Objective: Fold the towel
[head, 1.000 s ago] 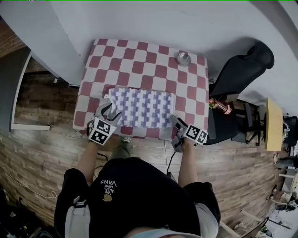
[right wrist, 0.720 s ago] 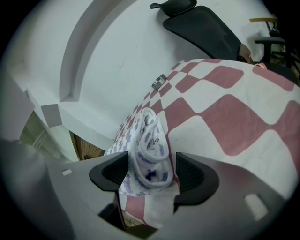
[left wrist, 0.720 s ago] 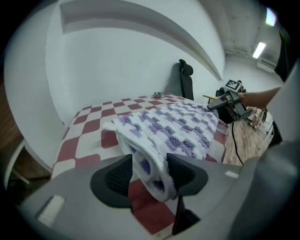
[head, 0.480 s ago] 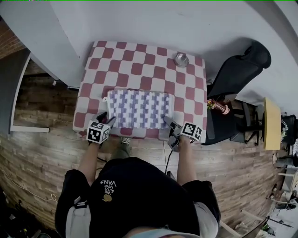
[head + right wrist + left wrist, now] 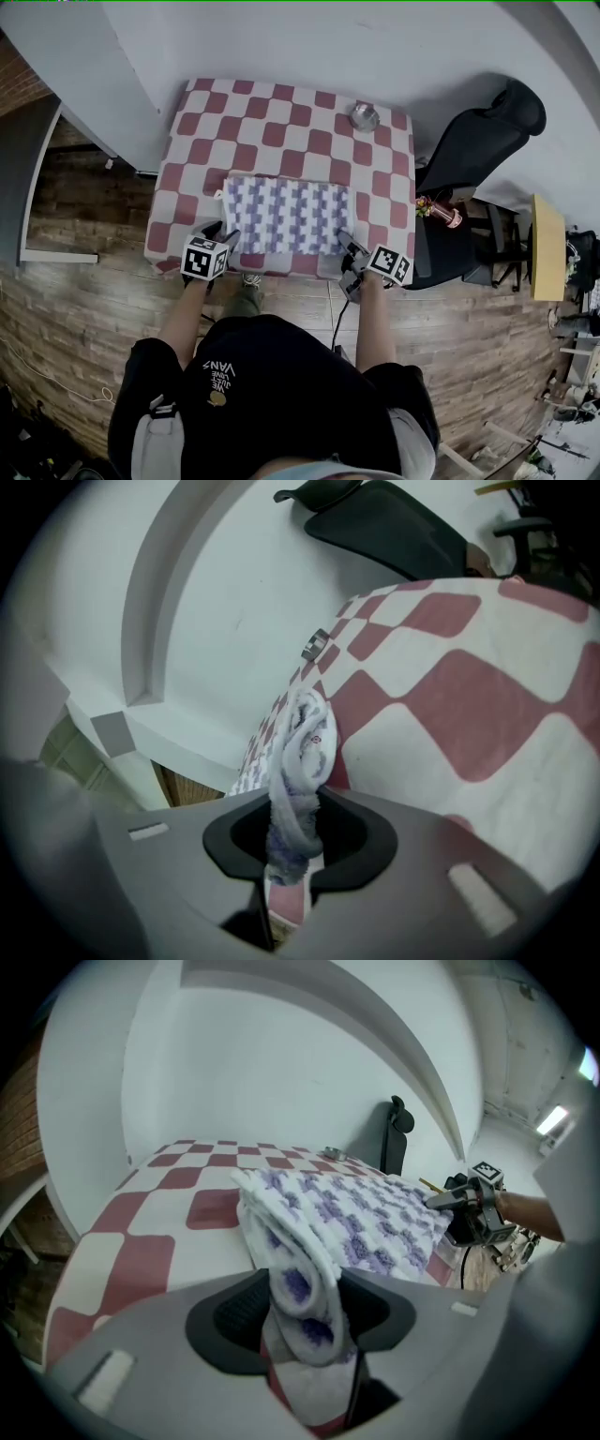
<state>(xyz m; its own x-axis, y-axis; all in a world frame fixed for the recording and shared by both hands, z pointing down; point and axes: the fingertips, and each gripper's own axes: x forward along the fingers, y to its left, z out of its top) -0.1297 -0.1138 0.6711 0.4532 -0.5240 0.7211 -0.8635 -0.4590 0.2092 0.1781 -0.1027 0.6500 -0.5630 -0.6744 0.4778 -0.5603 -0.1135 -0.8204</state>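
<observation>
Right gripper view: right gripper is just closing onto one corner of the towel; left gripper is straddling another, jaws open, for folding.

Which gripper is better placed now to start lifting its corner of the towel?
Right. The right gripper has just been closing its jaws, and they pinch a corner of the towel. The left gripper has its corner between open jaws, not pressed yet.

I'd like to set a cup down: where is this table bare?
The far half of the checkered tablecloth, between towel and wall, left of the metal bowl; also the strip left of the towel. The near edge is crowded.
</observation>
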